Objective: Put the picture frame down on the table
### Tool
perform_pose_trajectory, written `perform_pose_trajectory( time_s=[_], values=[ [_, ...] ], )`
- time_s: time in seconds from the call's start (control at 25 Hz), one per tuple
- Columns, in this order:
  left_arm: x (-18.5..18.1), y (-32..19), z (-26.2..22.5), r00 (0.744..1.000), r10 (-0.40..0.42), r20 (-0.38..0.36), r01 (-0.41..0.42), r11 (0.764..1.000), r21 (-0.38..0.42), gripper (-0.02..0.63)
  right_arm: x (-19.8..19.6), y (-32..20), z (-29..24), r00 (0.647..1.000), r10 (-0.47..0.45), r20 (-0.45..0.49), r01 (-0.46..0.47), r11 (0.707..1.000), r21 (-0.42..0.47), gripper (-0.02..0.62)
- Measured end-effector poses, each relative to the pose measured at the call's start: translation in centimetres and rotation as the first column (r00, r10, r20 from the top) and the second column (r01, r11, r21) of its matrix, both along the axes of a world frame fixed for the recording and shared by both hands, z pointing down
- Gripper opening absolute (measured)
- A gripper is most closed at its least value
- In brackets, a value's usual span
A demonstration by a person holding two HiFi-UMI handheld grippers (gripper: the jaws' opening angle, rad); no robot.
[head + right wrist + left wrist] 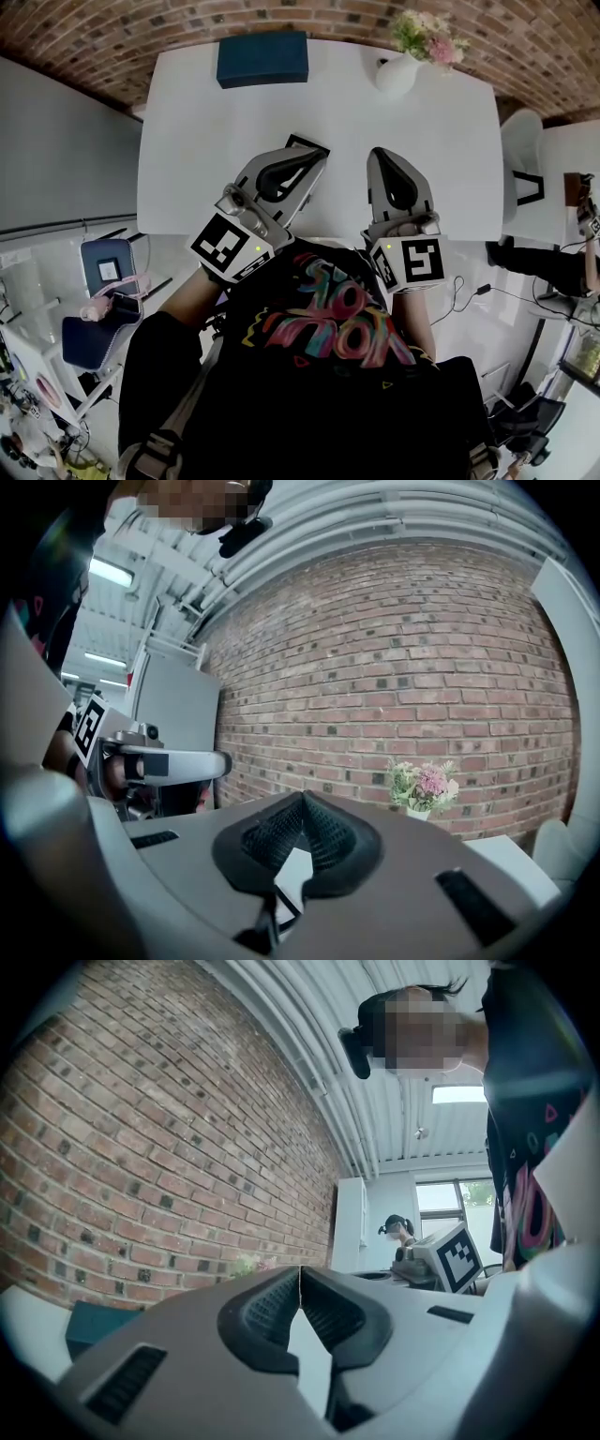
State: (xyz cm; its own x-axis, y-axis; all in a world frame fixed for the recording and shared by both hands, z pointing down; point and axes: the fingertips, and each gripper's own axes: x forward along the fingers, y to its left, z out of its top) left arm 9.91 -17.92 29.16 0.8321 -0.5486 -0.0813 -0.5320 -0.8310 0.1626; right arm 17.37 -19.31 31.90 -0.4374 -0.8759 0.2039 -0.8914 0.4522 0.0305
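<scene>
The picture frame (309, 143) shows only as a thin black corner on the white table (206, 141), just past my left gripper's tip. Its inside looks as white as the table, and the rest is hidden under the gripper. In the right gripper view a black edge of the frame (286, 897) shows low through the gap behind the jaws. My left gripper (314, 159) (300, 1271) is shut, tips meeting, nothing sticking out between them. My right gripper (380, 155) (304, 796) hovers beside it, also shut and empty. Both are above the table's near half.
A dark teal box (262, 58) (94, 1327) lies at the table's far edge. A white vase of pink flowers (412, 52) (424, 789) stands at the far right corner. A brick wall lies beyond the table. A white chair (520, 141) is to the right.
</scene>
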Motion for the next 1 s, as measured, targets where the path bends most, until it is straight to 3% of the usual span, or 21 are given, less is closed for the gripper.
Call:
perform_pose_trajectory(
  time_s=[0.76, 1.0],
  values=[
    [-1.1, -1.1, 0.6, 0.999, -0.033, -0.001, 0.033, 0.999, -0.022, 0.028, -1.0, -0.6, 0.3, 0.999, -0.027, 0.024, 0.027, 1.0, 0.007, 0.023],
    [-1.3, -1.1, 1.1, 0.999, -0.038, 0.007, 0.038, 0.999, -0.038, 0.027, -0.8, -0.6, 1.0, 1.0, -0.015, 0.016, 0.015, 0.999, -0.045, 0.023]
  ],
)
